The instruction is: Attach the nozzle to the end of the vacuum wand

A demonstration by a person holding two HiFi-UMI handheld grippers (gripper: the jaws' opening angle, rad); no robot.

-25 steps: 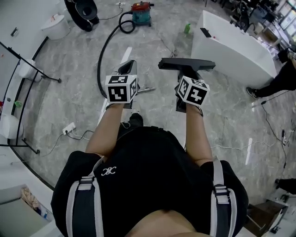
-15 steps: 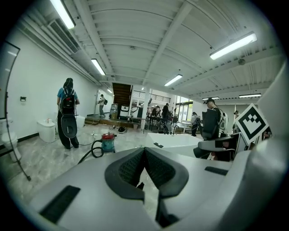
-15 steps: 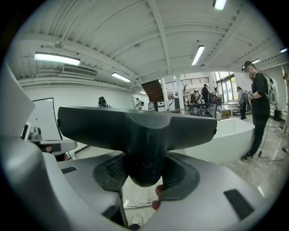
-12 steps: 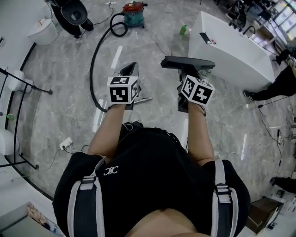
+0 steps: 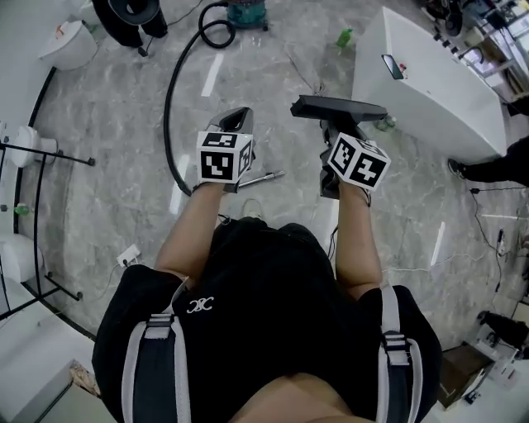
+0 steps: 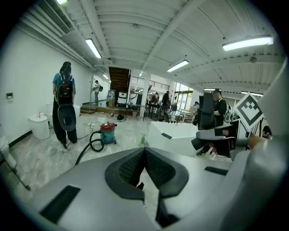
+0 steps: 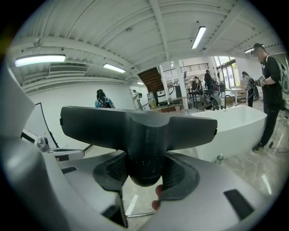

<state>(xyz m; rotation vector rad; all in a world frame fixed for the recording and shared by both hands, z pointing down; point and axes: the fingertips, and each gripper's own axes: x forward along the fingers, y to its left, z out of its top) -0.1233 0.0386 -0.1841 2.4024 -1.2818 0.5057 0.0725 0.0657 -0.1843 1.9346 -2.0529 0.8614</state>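
Note:
My right gripper (image 5: 340,130) is shut on the neck of the black T-shaped floor nozzle (image 5: 339,107), whose wide head points away from me. In the right gripper view the nozzle (image 7: 137,128) fills the middle, its round neck clamped between the pads (image 7: 180,173). A short way to its left, my left gripper (image 5: 237,117) is held at the same height, shut and empty; its jaws (image 6: 144,153) meet with nothing between them. The metal vacuum wand (image 5: 266,176) lies on the floor below the left gripper. The black hose (image 5: 169,107) curves back to the vacuum (image 5: 248,10).
A white bathtub (image 5: 430,83) stands at the right with a green bottle (image 5: 344,37) beside it. A person with a backpack (image 6: 64,108) stands by a white bin (image 5: 70,41). A metal rack (image 5: 33,206) and power strip (image 5: 128,254) are at the left.
The person has walked on across the floor with both grippers held out in front. The vacuum, tub and floor have shifted in the view. The nozzle stays gripped and the left gripper stays shut.

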